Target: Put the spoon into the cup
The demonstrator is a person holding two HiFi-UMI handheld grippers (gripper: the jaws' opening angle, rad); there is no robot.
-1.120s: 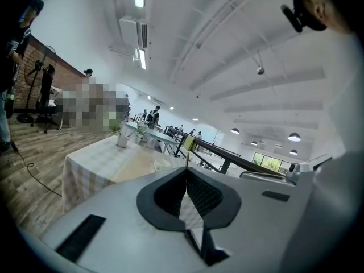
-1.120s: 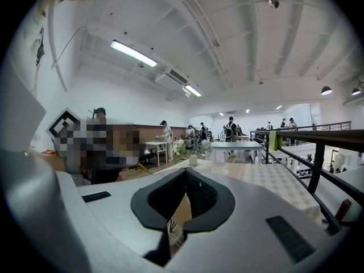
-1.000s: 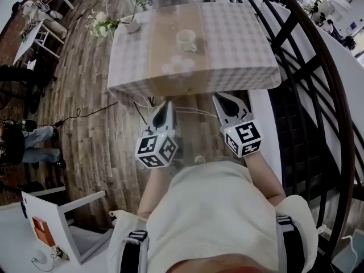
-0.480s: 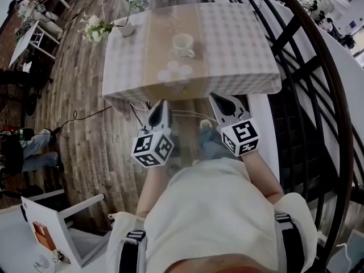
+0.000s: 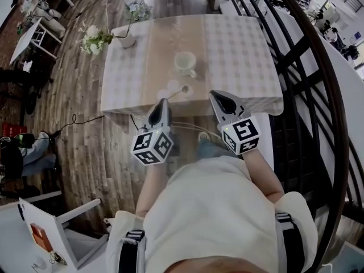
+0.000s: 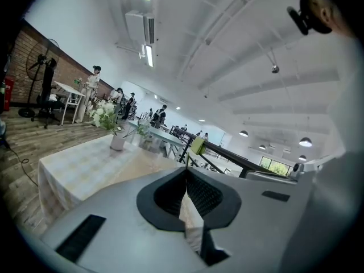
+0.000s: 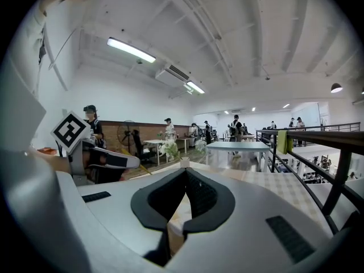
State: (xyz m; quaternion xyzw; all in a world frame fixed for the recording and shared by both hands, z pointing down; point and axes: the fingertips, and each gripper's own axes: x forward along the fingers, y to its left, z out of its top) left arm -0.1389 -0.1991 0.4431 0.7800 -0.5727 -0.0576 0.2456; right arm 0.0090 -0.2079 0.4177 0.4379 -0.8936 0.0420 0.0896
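Both tongs hang short of the near edge of the counter point(image 5: 242, 50), so the step in hand reads as the reach for the spoon point(image 5: 178, 91). It lies on the cloth close to that edge, just this side of the cup point(image 5: 184, 63) and apart from it. The left tongs point(image 5: 162, 104) are pressed together on nothing, and the right tongs point(image 5: 220, 98) look the same, tips meeting with nothing between. To do this well, whichever goes in should spread before arriving, come down low over the handle rather than the bowl, and pinch squarely across the thin stem so it doesn't skid on the cloth. The cup stands upright and open, so a short lift should suffice.
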